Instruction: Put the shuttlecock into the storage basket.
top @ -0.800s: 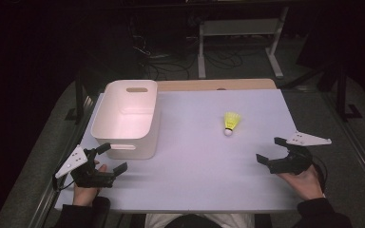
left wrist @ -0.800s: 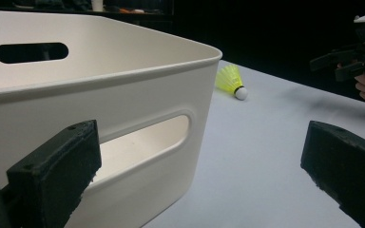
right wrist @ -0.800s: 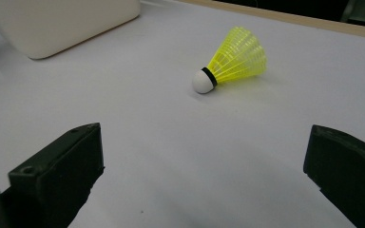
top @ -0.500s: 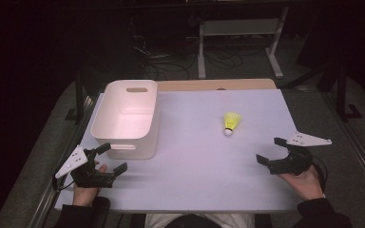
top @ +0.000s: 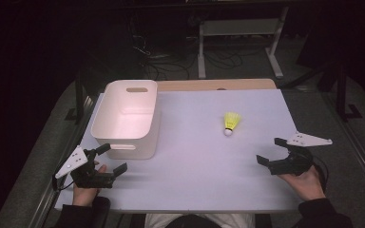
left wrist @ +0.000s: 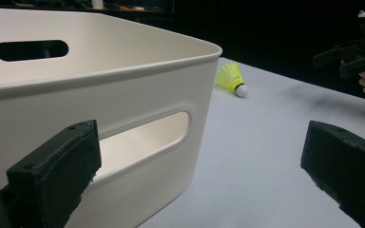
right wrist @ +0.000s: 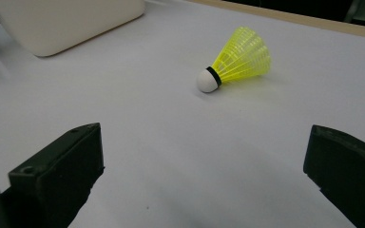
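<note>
A yellow shuttlecock (top: 231, 123) with a white cork lies on its side on the white table (top: 204, 190), right of centre; it also lies ahead of the jaws in the right gripper view (right wrist: 237, 61) and far off in the left gripper view (left wrist: 231, 78). A white plastic bin (top: 126, 118) stands empty at the left. My left gripper (top: 110, 159) rests open at the near left, just in front of the bin's near wall (left wrist: 123, 137). Near the right edge, my right gripper (top: 272, 151) is held open, a short way from the shuttlecock, nothing between its jaws.
A wooden strip (top: 214, 84) runs along the table's far edge. Beyond it stand a metal frame (top: 237, 33) and cables on a dark floor. The other hand's gripper (left wrist: 356, 50) appears at the top right of the left gripper view.
</note>
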The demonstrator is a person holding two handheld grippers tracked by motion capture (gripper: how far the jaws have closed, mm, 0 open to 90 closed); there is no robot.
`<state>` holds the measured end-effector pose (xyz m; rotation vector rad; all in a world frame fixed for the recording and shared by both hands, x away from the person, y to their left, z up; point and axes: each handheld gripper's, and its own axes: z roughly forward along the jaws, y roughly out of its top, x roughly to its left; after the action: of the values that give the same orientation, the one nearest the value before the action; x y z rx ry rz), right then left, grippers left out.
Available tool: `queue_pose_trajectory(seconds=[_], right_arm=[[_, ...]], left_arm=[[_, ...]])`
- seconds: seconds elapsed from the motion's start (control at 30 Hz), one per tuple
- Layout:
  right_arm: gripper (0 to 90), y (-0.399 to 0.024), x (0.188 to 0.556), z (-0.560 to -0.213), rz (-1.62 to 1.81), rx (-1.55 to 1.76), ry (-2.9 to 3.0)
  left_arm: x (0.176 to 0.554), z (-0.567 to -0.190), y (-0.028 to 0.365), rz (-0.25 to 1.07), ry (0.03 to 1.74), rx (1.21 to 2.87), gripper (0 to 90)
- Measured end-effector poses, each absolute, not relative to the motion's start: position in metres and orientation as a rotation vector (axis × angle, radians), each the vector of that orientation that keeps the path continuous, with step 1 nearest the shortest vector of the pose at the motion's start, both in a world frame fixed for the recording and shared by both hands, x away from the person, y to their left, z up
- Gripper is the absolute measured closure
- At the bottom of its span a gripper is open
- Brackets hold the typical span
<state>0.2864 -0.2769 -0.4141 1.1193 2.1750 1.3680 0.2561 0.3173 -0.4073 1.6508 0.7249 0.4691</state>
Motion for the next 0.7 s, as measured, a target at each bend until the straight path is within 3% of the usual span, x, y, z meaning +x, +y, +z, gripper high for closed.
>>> queue_pose_trajectory(seconds=[0.7], right_arm=[[0.0,-0.288,0.294,-0.388,1.357,1.129,2.182]], left_arm=[[0.254,-0.407,0.318,0.479,0.734,1.652,0.0]])
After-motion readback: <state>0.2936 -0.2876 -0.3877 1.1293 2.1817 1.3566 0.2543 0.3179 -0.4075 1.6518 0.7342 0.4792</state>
